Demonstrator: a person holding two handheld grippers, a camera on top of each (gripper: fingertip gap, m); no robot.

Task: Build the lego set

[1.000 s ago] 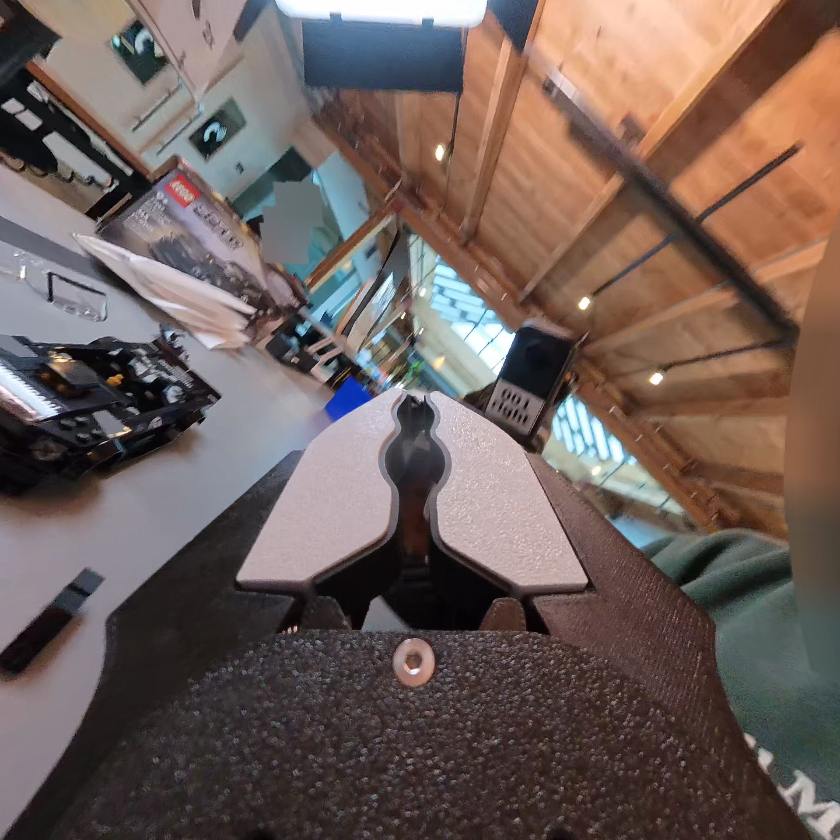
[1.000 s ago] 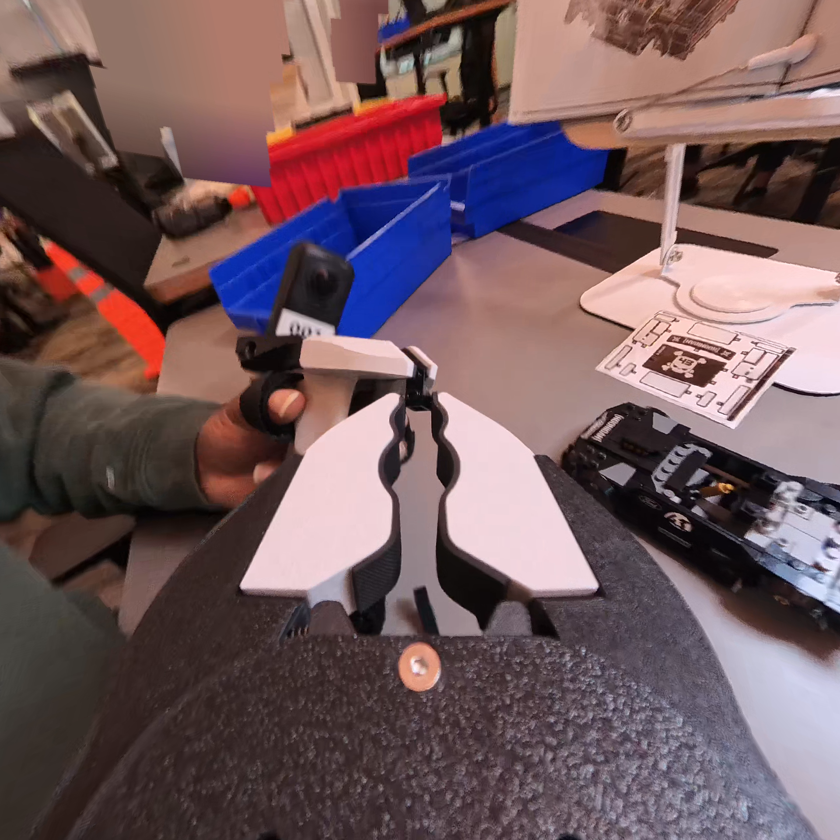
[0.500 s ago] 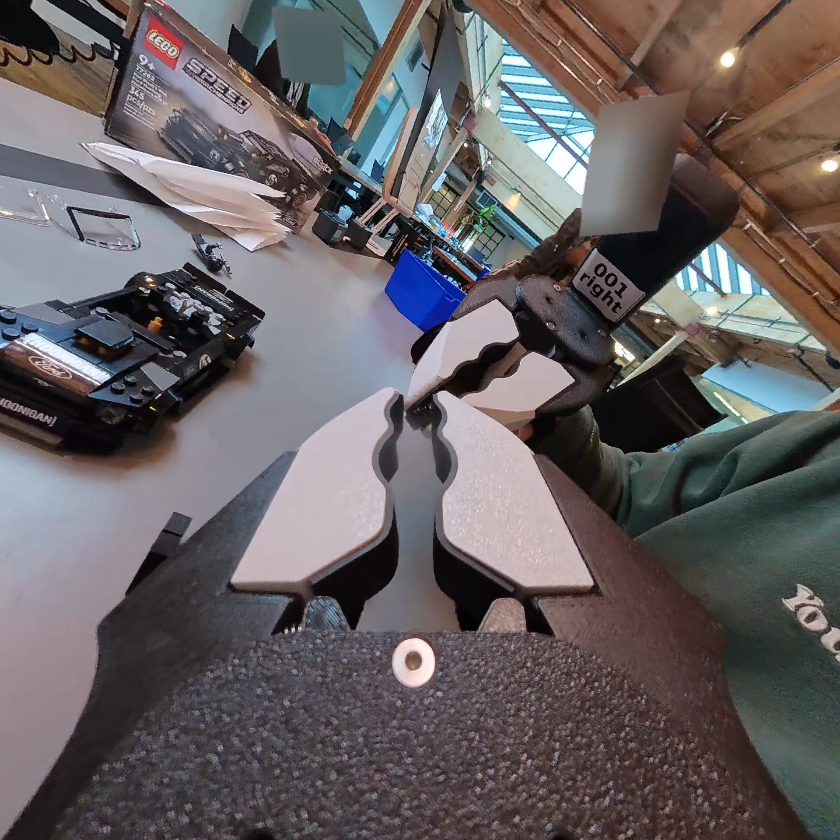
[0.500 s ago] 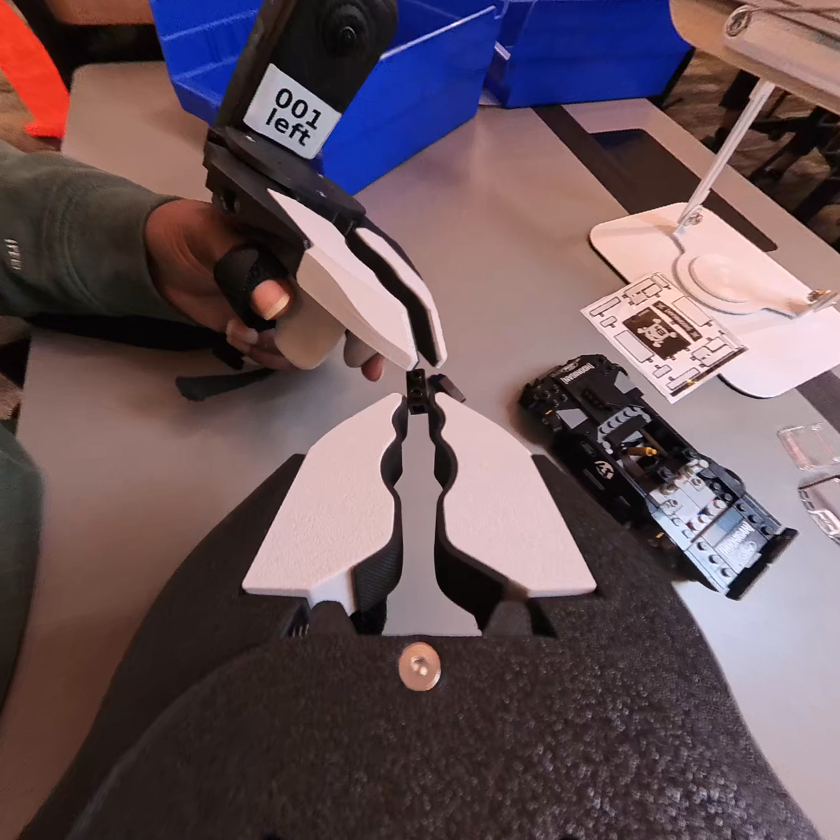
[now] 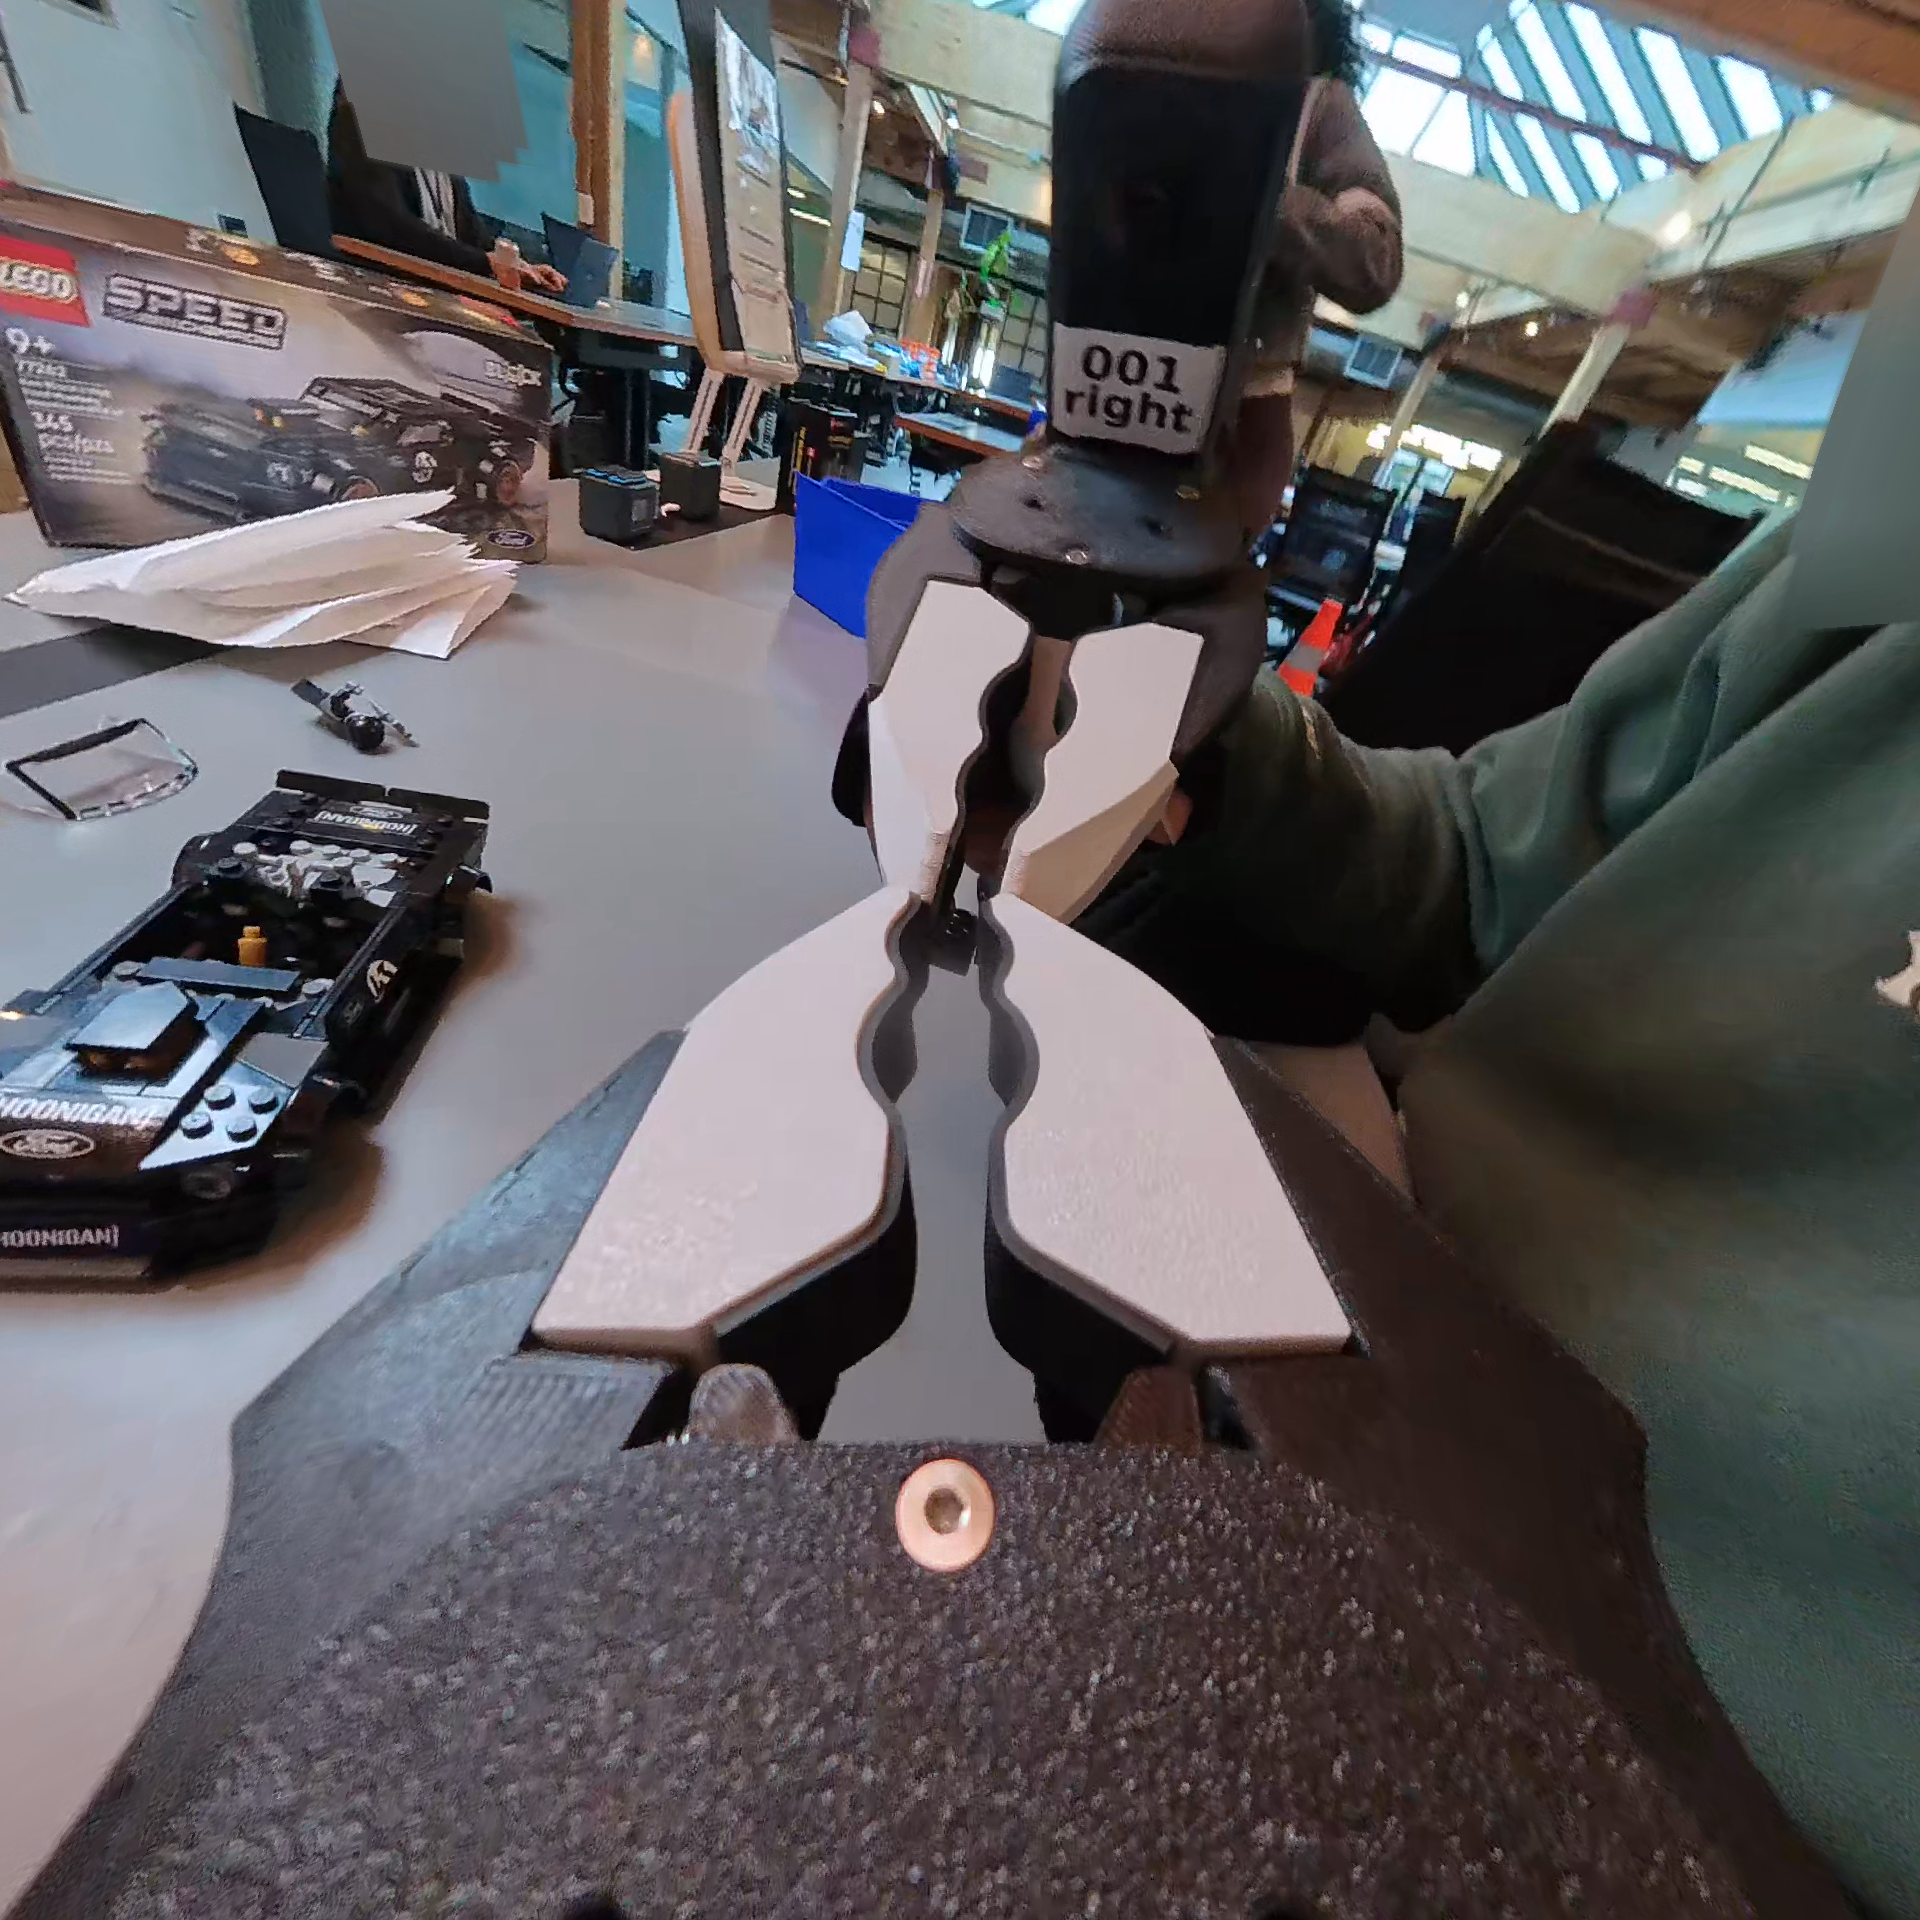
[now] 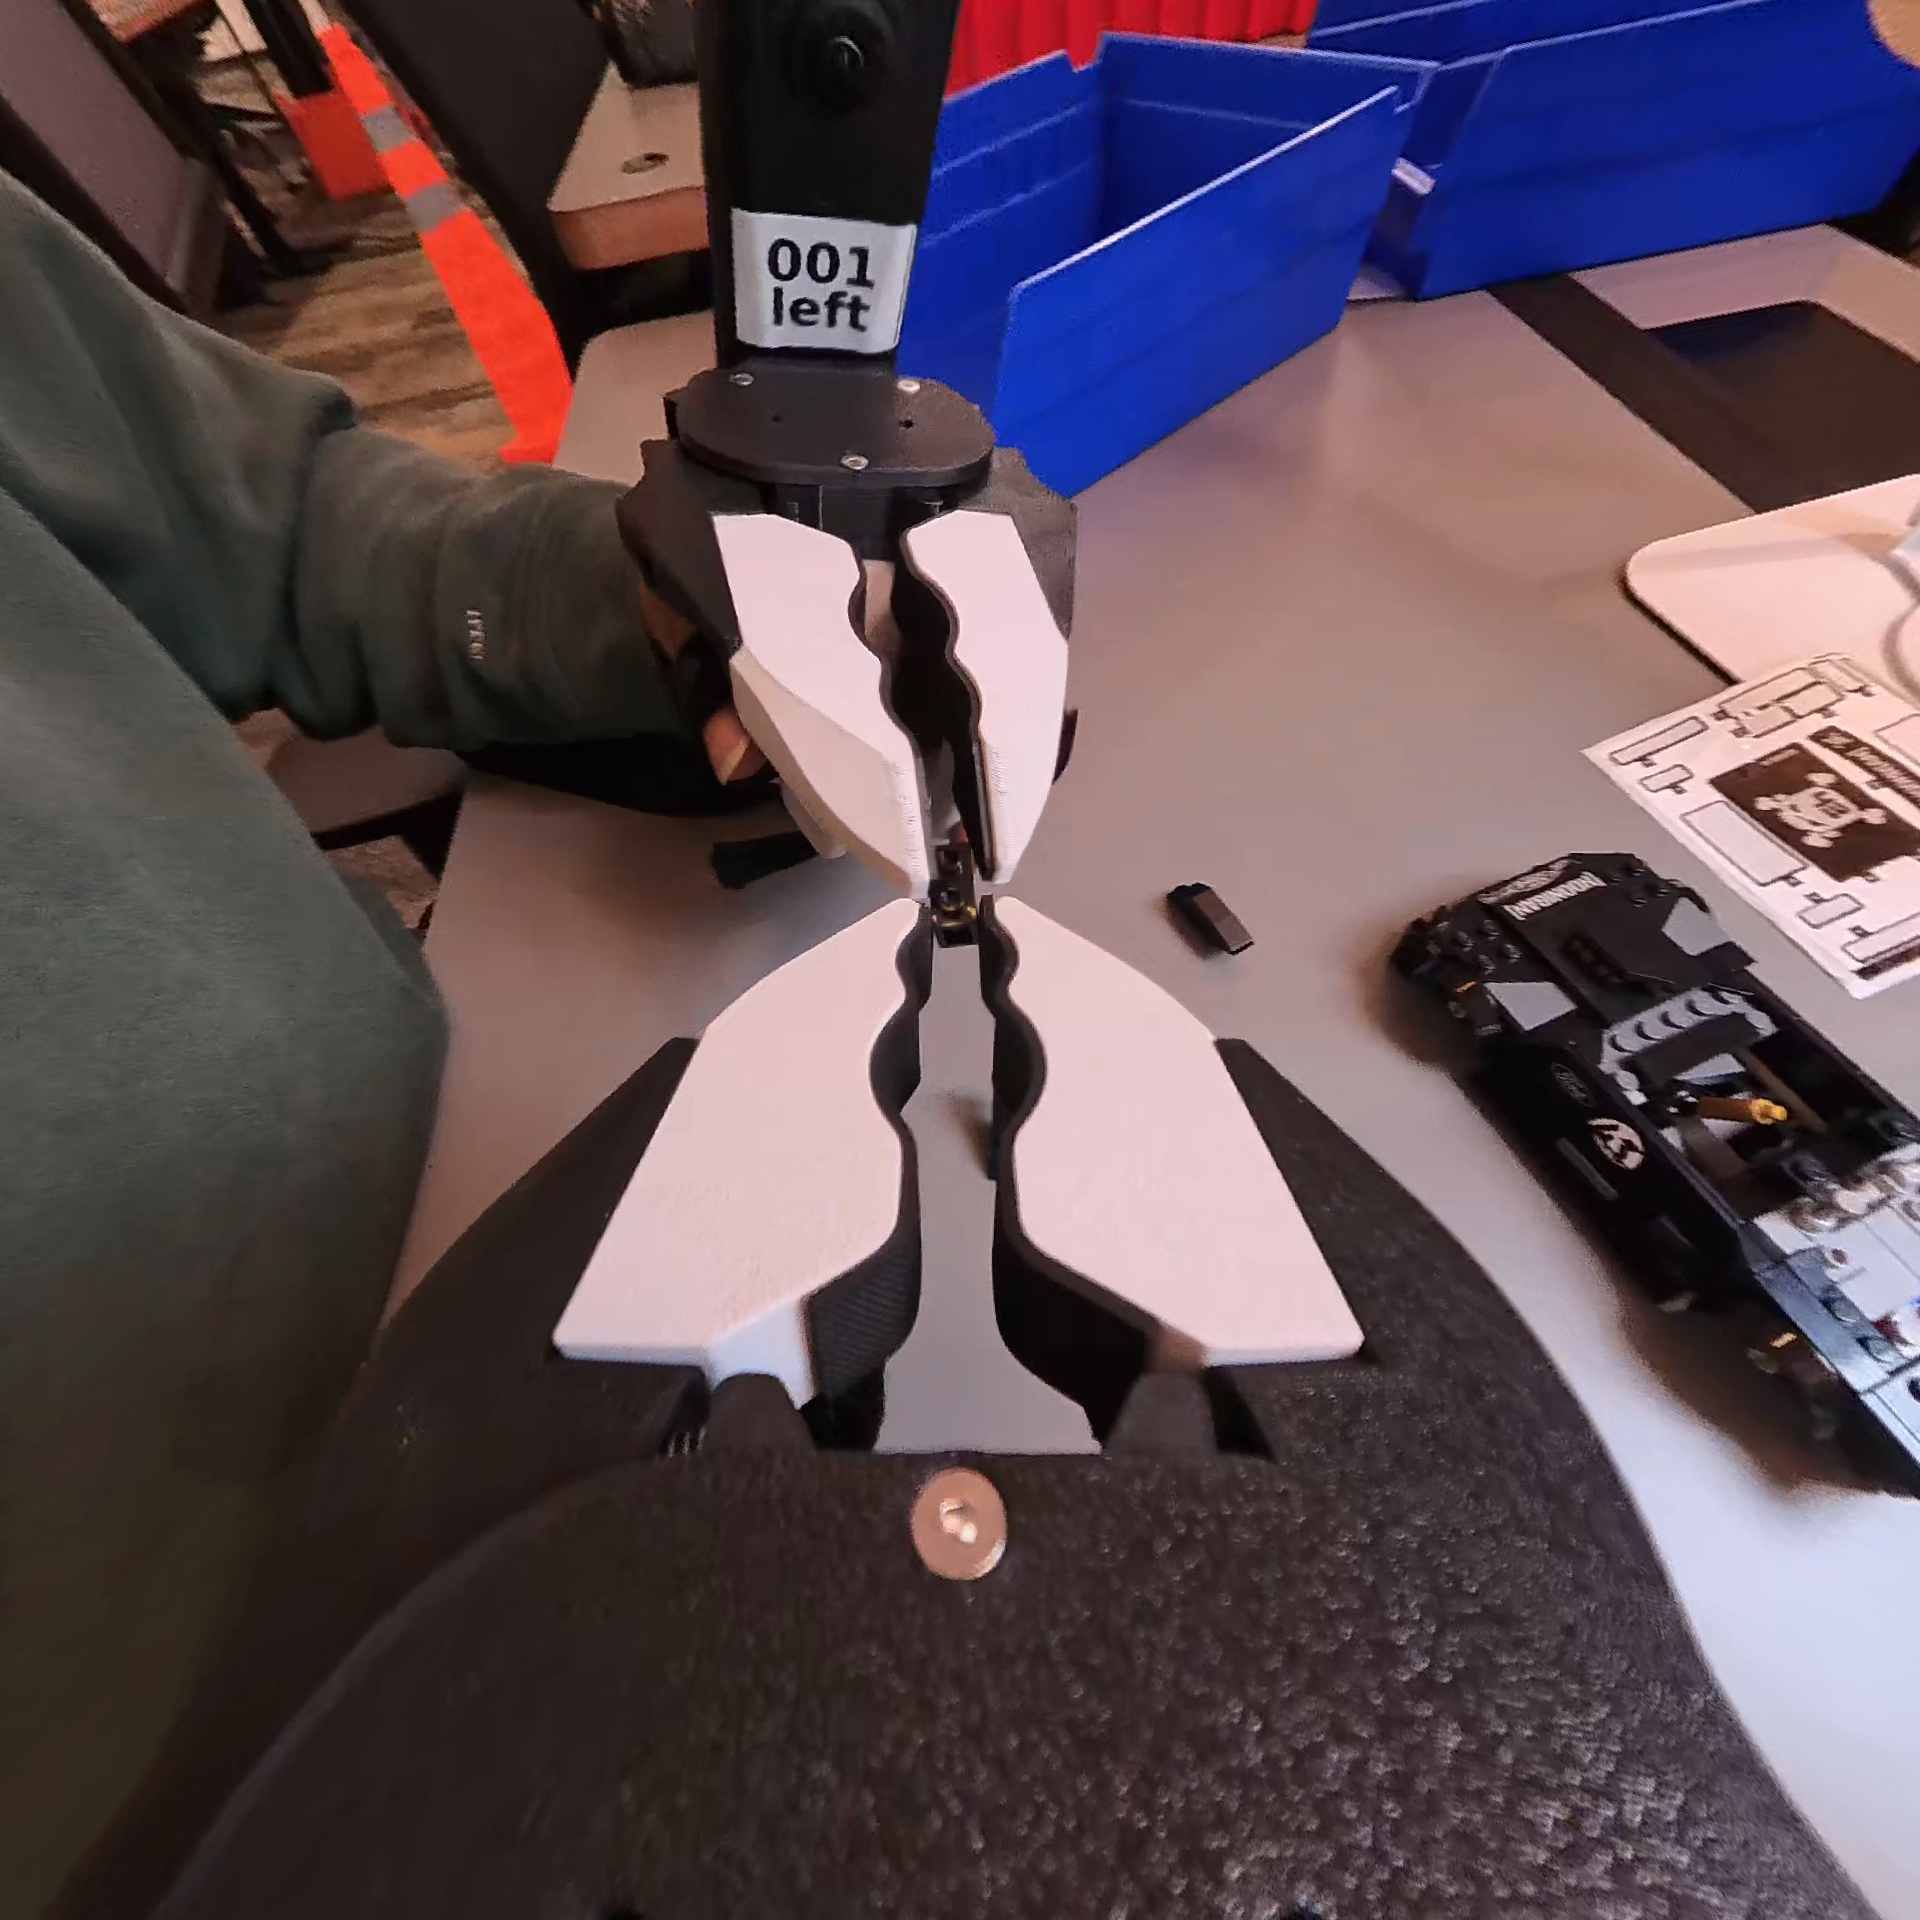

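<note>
Left wrist view: the left gripper [image 5: 948,920] has its fingers nearly together, pinching a small black piece [image 5: 951,928] at the tips. The right gripper [image 5: 971,878] comes in from above, tip to tip, its fingers also drawn close on the same small black assembly. Both are held in the air above the counter [image 5: 644,748]. The half-built black car [image 5: 223,1023] sits well off to the side, with a clear windscreen part [image 5: 99,767], a small loose sub-assembly [image 5: 353,715], folded paper bags [image 5: 281,577] and the set's box [image 5: 270,384] beyond it.

Right wrist view: the right gripper [image 6: 958,914] pinches a tiny black brick [image 6: 954,920], while the left gripper [image 6: 961,868] meets it with fingers pressed on a second black bit just above. A loose black piece [image 6: 1210,916] lies on the counter between the grippers and the car [image 6: 1683,1122]; a sticker sheet [image 6: 1787,810] and blue bins [image 6: 1195,208] lie farther off.

The step looks like mating two tiny pieces in mid-air. It likely goes best with studs squared up first, then a straight push along the joint, both grips kept firm so neither piece twists or pops out.
</note>
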